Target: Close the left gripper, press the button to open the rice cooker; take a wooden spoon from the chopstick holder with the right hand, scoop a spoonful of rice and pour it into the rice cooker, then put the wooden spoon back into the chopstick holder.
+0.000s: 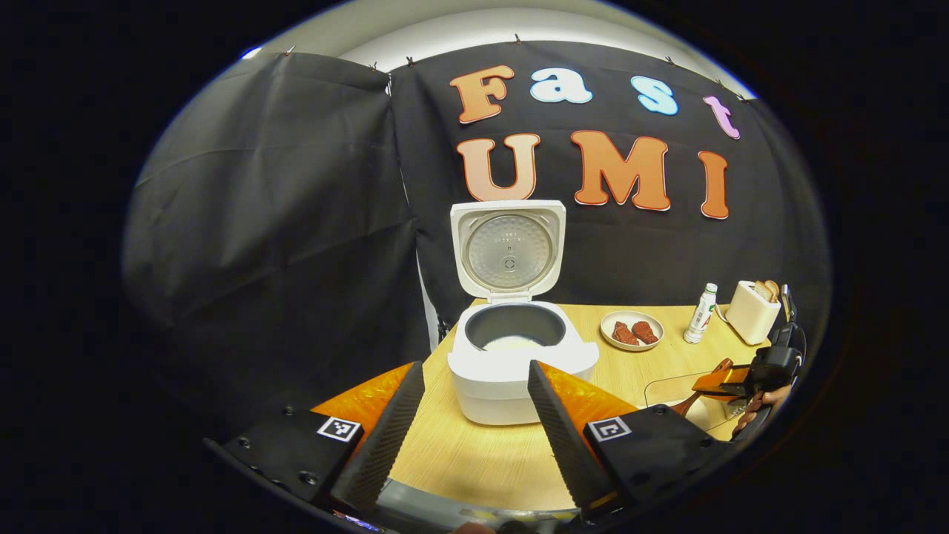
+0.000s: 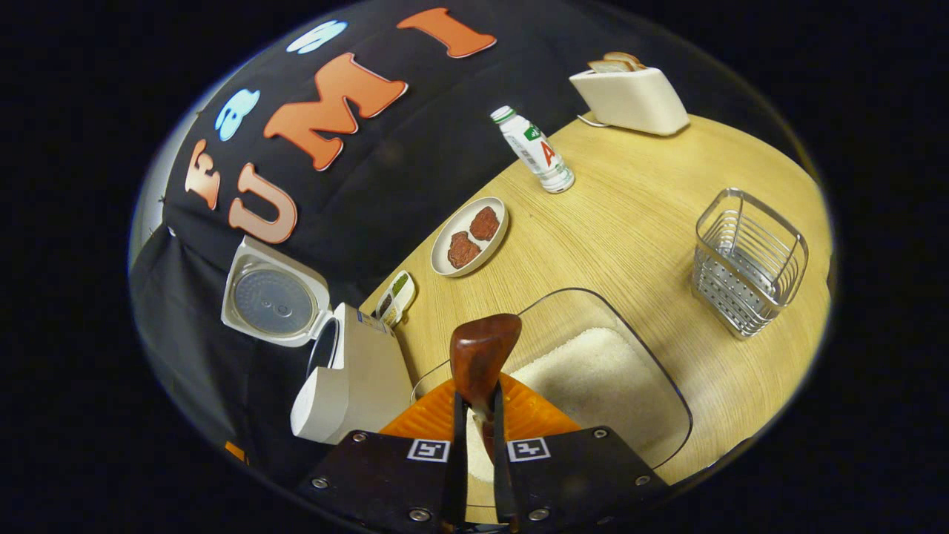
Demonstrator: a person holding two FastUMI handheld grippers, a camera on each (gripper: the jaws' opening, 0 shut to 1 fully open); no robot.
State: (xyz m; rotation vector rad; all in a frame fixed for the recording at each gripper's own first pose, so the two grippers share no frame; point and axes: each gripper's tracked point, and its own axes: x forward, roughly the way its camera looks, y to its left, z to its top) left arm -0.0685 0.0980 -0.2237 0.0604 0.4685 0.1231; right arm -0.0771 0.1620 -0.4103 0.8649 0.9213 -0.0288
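One wooden table carries everything, with one white rice cooker as the landmark. Its lid stands upright and open, and some white rice lies at the bottom of the dark inner pot.

In the left gripper view, the left gripper hovers in front of the cooker with its two fingers spread wide apart, holding nothing. Beyond the cooker's right side sit one plate with two reddish-brown pieces, one small white bottle and one white toaster holding two slices of bread. Farther right, partly cut off at the edge, a hand holds the right gripper over a clear container.

The right gripper view adds one empty metal wire chopstick holder, well apart from the cooker on the far side of the table, and one small packet just beside the cooker. Here the right gripper is clamped on one wooden spoon, both fingers pressing its handle. The spoon's bowl sits above the clear container of rice. Whether the spoon carries rice cannot be made out.
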